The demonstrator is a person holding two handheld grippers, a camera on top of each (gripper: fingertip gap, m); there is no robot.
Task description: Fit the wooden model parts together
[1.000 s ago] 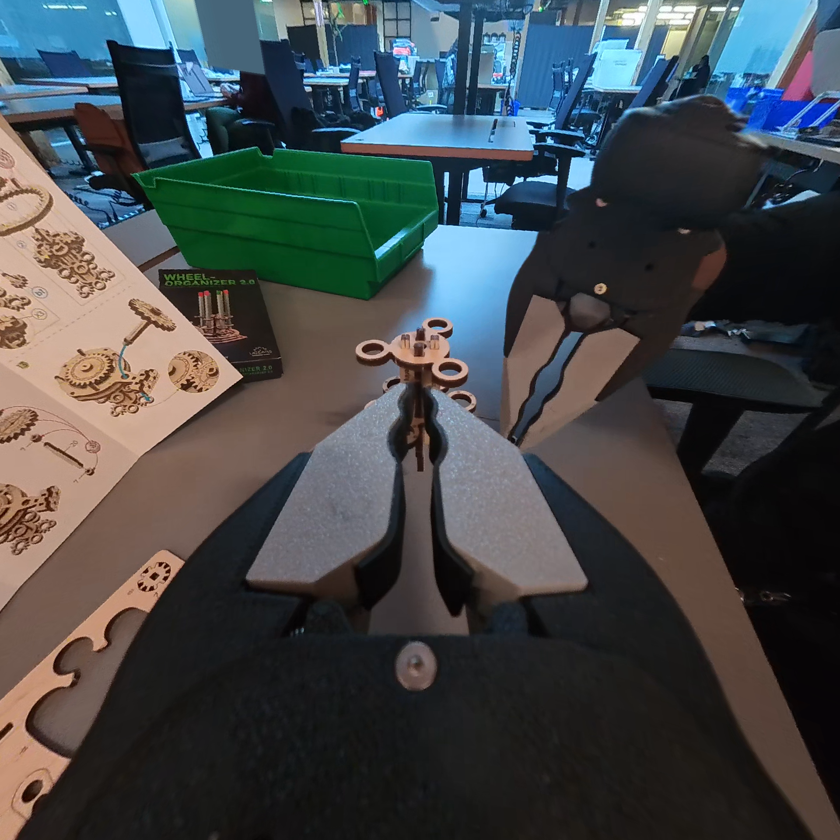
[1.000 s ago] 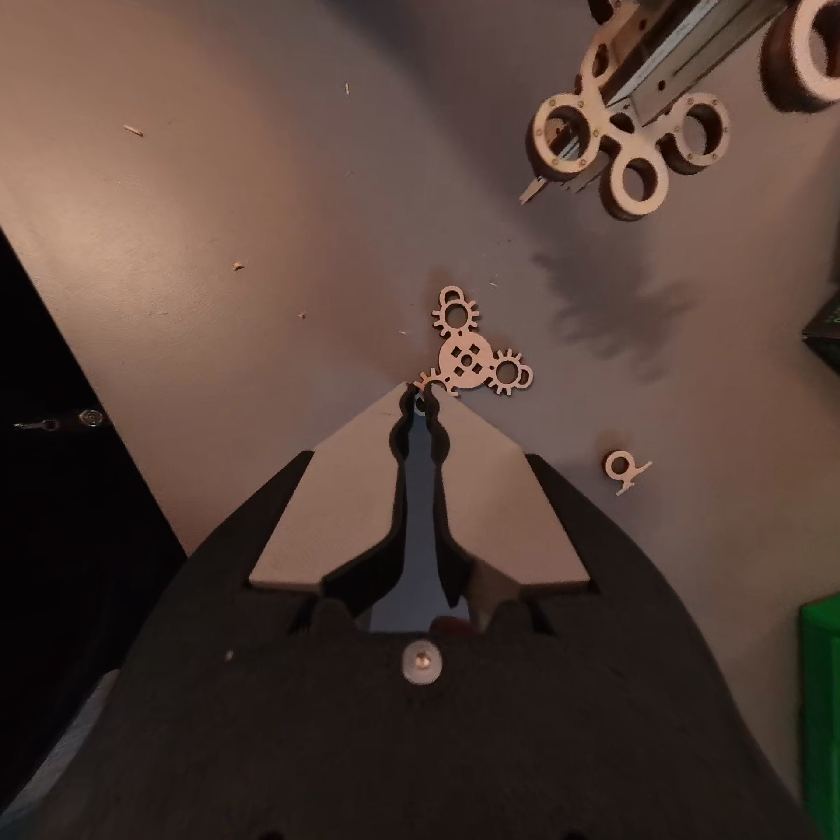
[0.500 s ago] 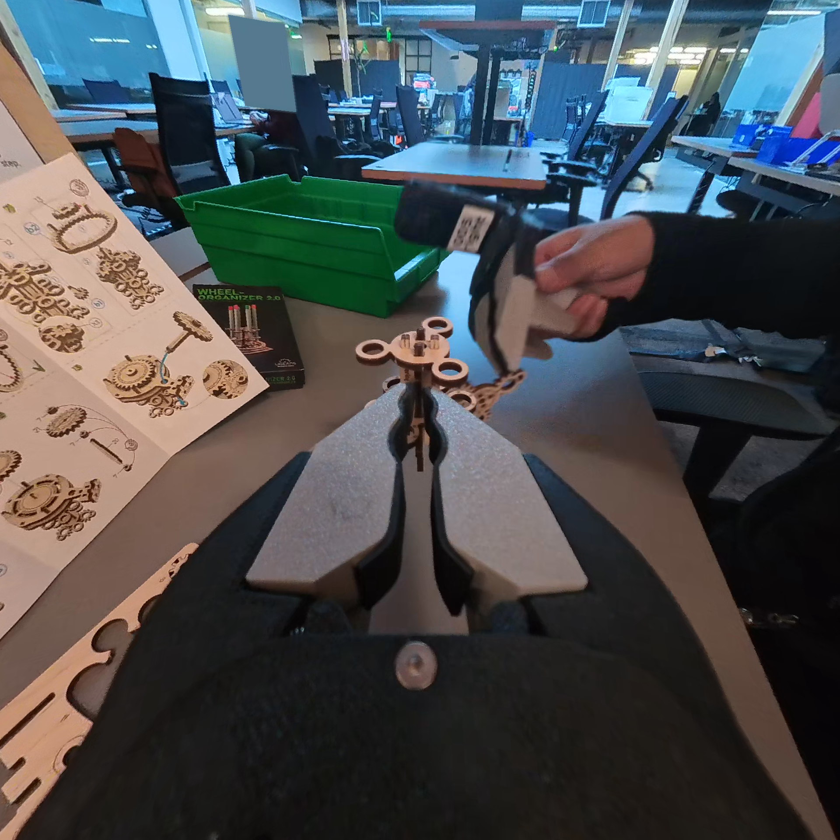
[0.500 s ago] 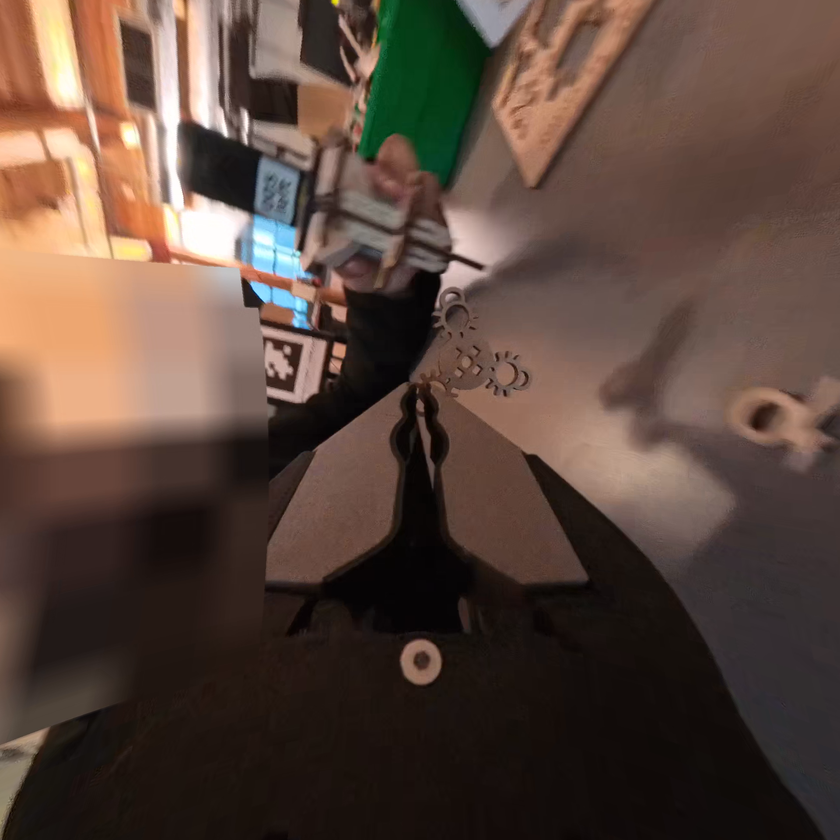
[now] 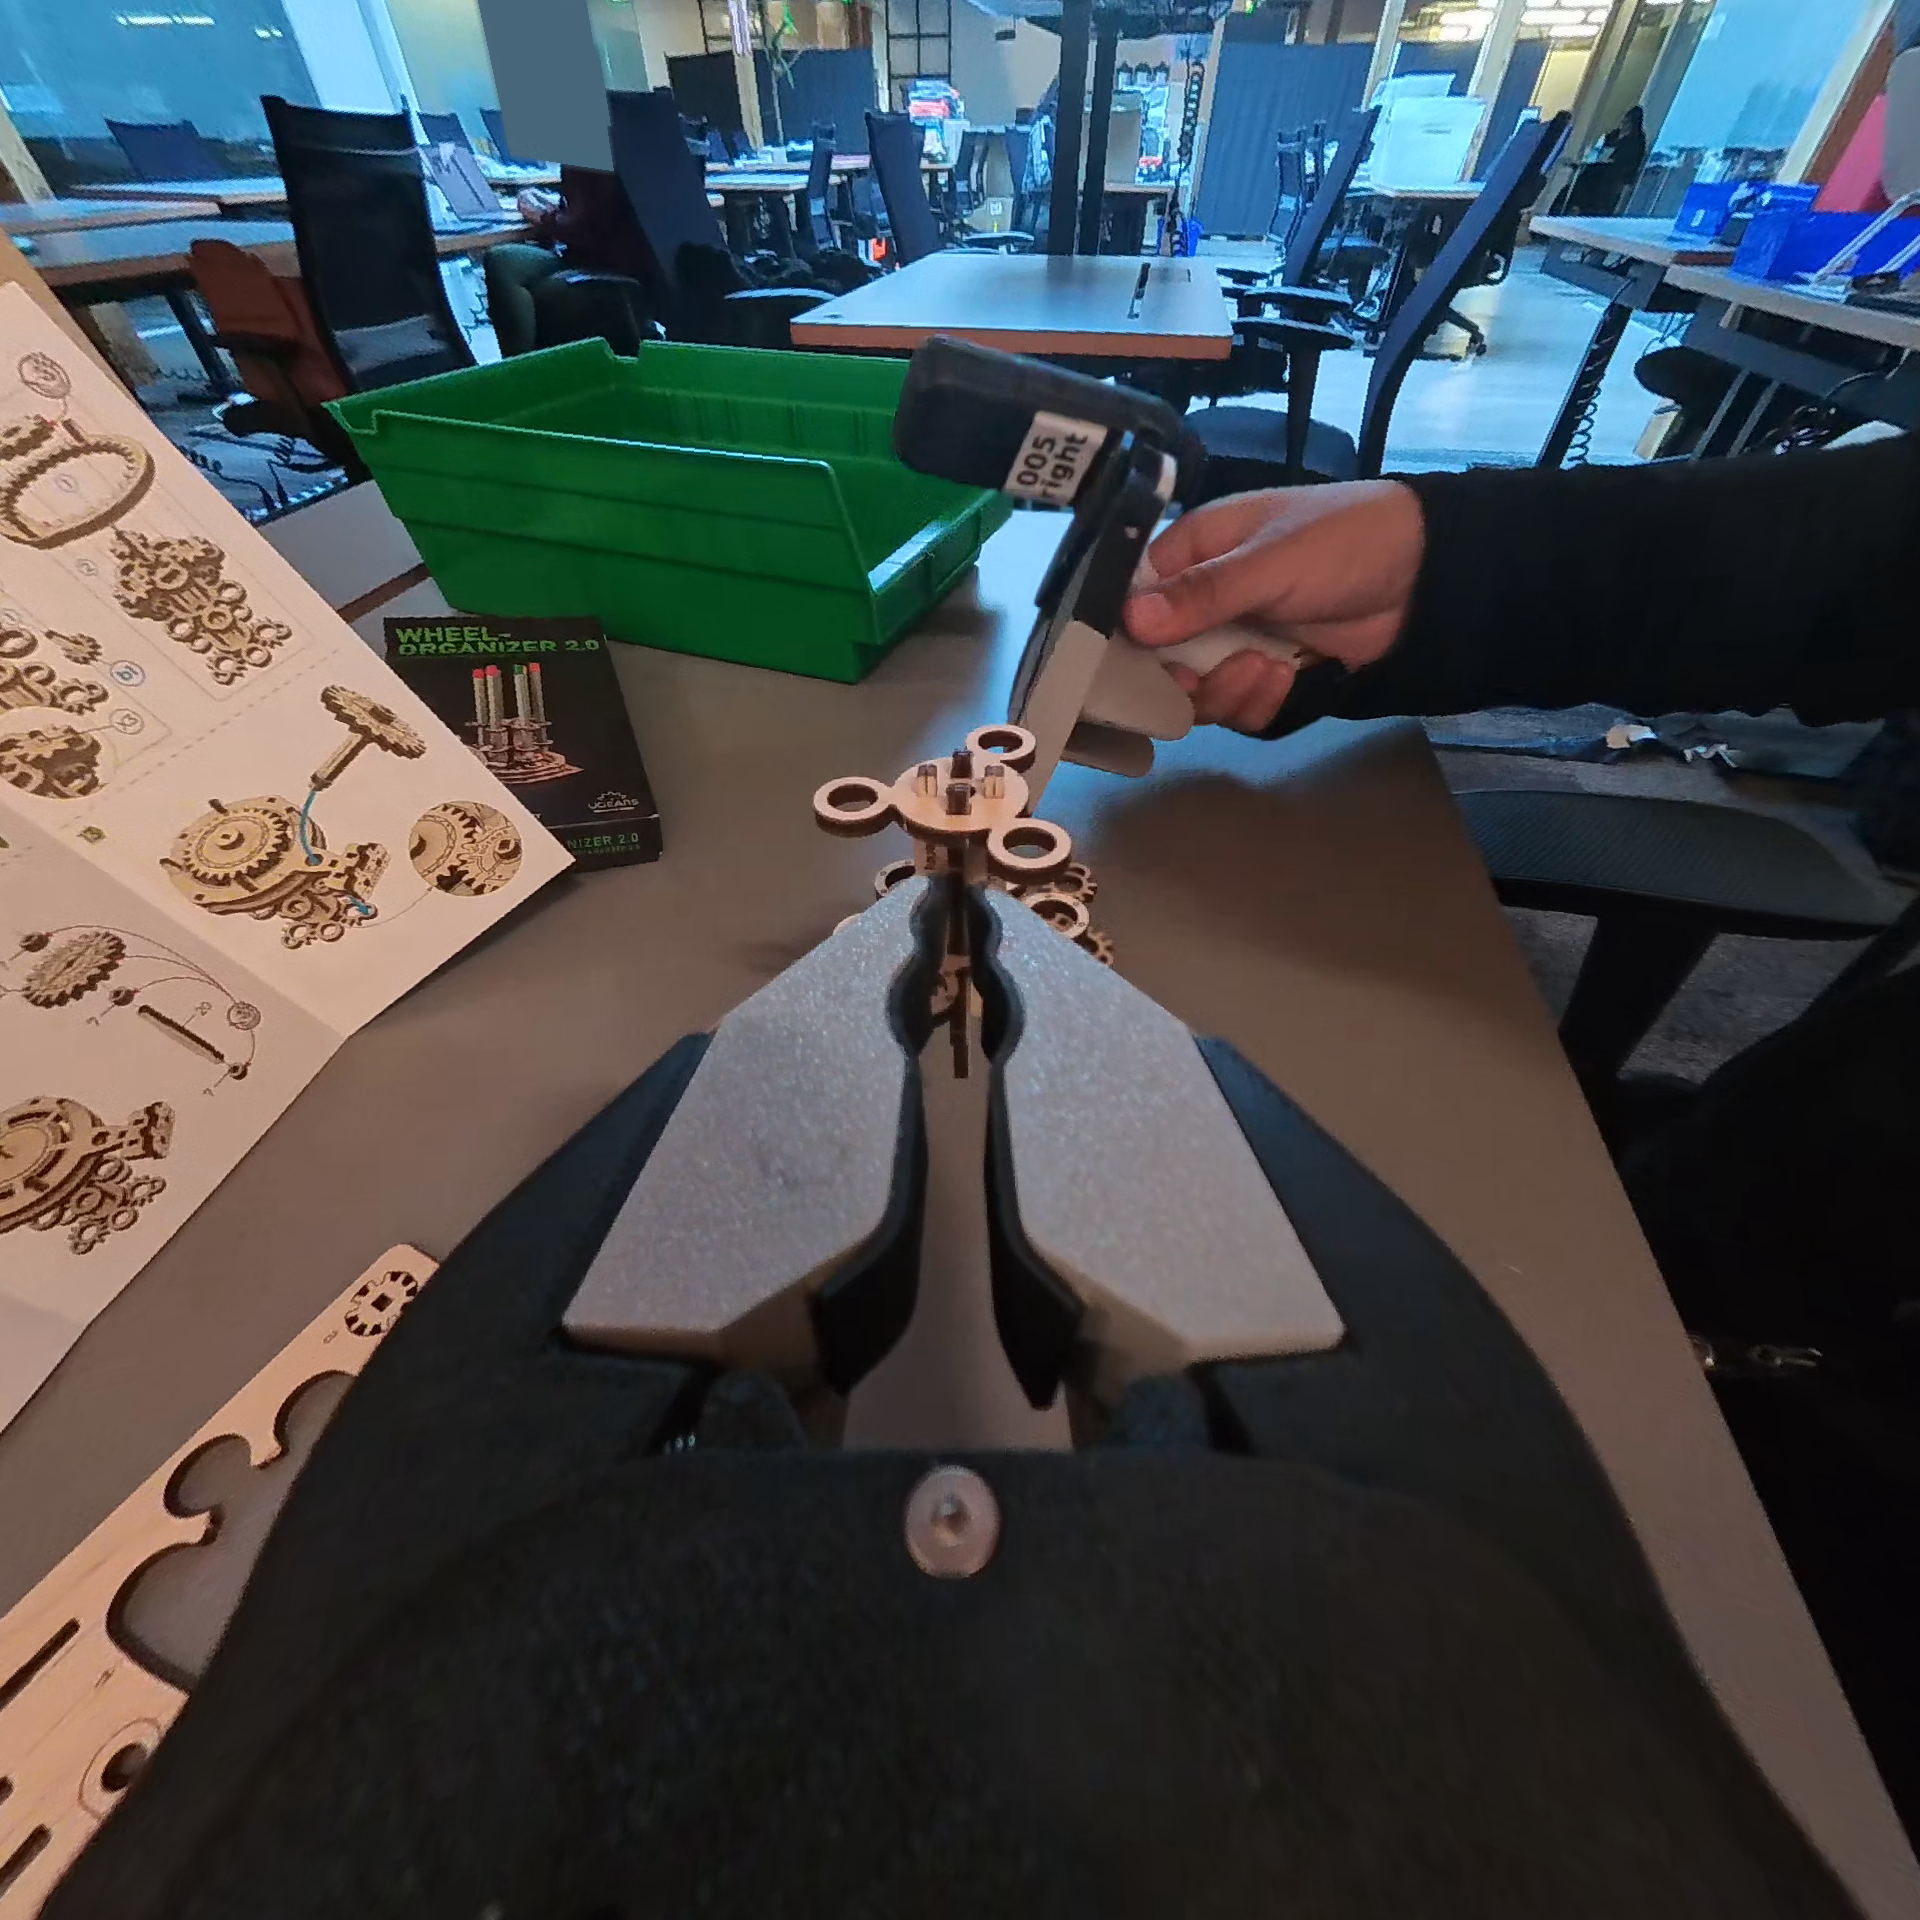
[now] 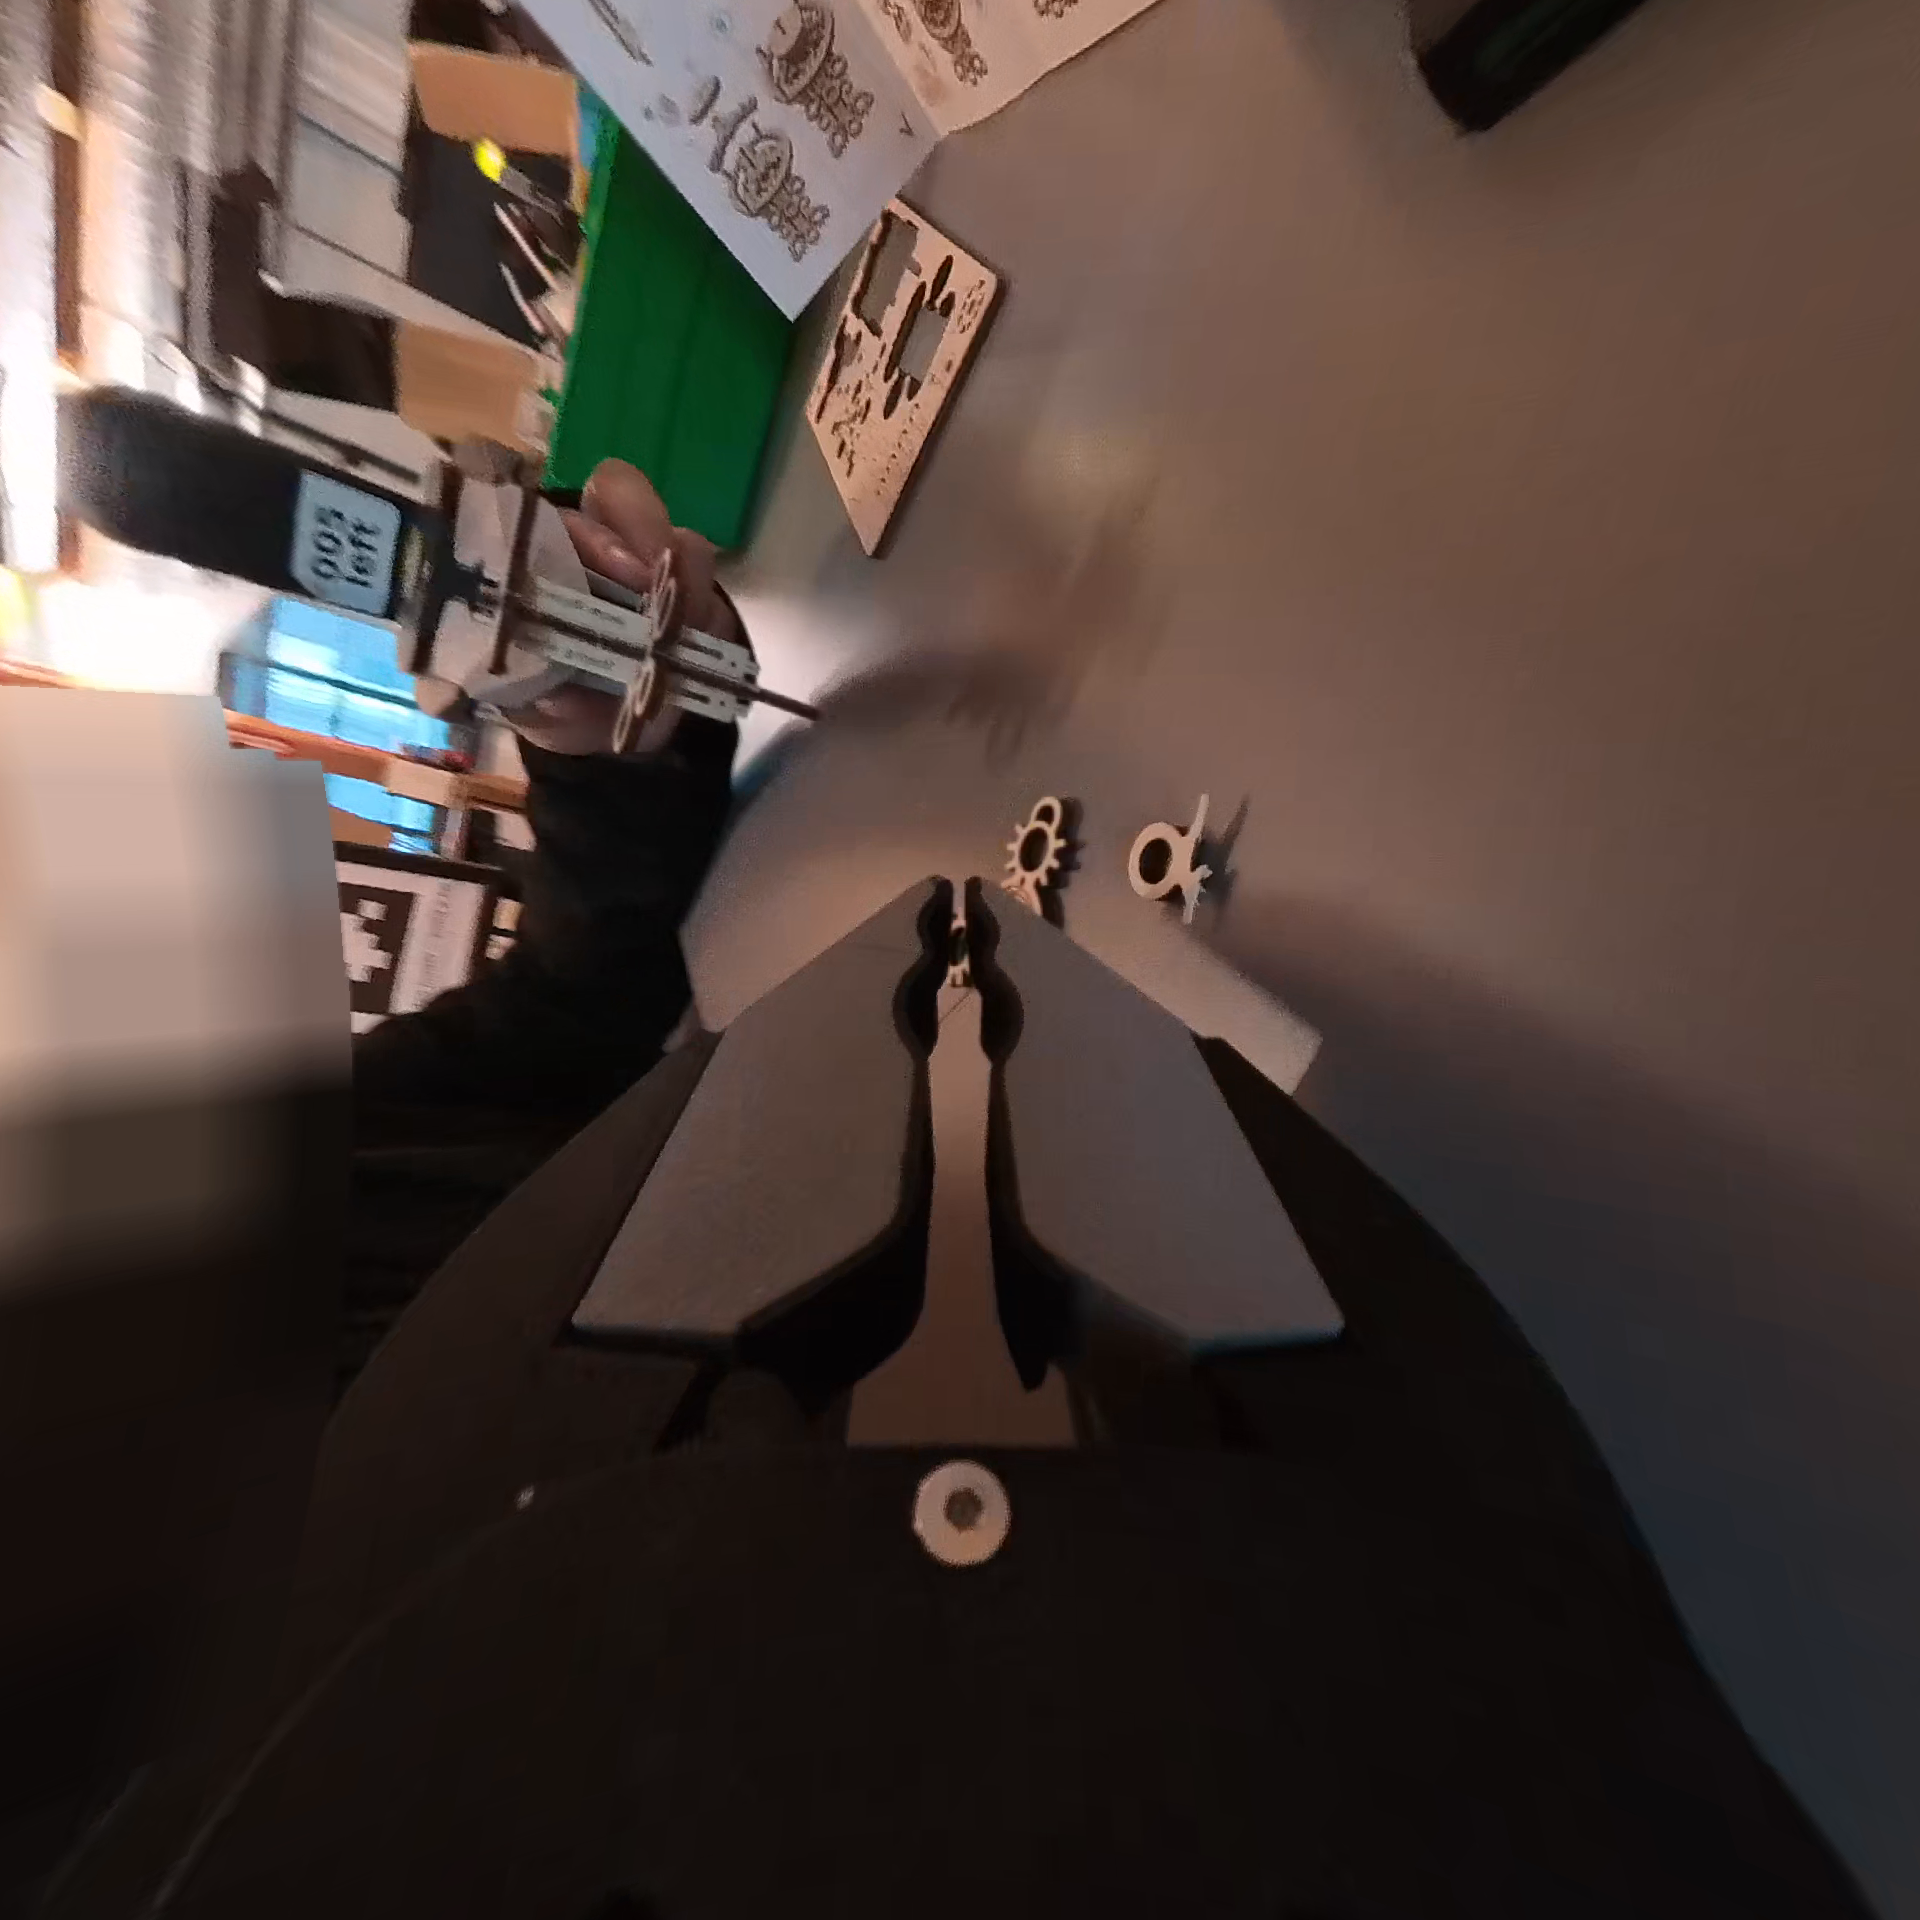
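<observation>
My left gripper (image 5: 951,904) is shut on the wooden model assembly (image 5: 940,805), an upright axle with a three-ring disc on top. My right gripper (image 6: 958,894) is shut on a flat three-lobed gear piece (image 6: 1034,852), seen edge-on above the table. In the left wrist view the right gripper (image 5: 1039,769) is held by a hand just behind and right of the disc, and toothed rings of the gear piece (image 5: 1060,904) show below the disc. In the right wrist view the left gripper (image 6: 743,686) holds the assembly (image 6: 655,644) at the left. A small ring part (image 6: 1169,862) lies on the table.
A green bin (image 5: 675,520) stands at the back. A black box (image 5: 520,717) and an instruction sheet (image 5: 156,831) lie on the left. A cut-out wooden sheet (image 5: 104,1558) is at the near left and also shows in the right wrist view (image 6: 904,364). The table edge (image 5: 1558,1091) runs along the right. The gap from one gripper's tips to the other's is roughly 12 centimetres.
My right gripper has lifted the gear piece off the table, turned on its side and moved in beside the assembly's top disc. My left gripper has kept the assembly still.
</observation>
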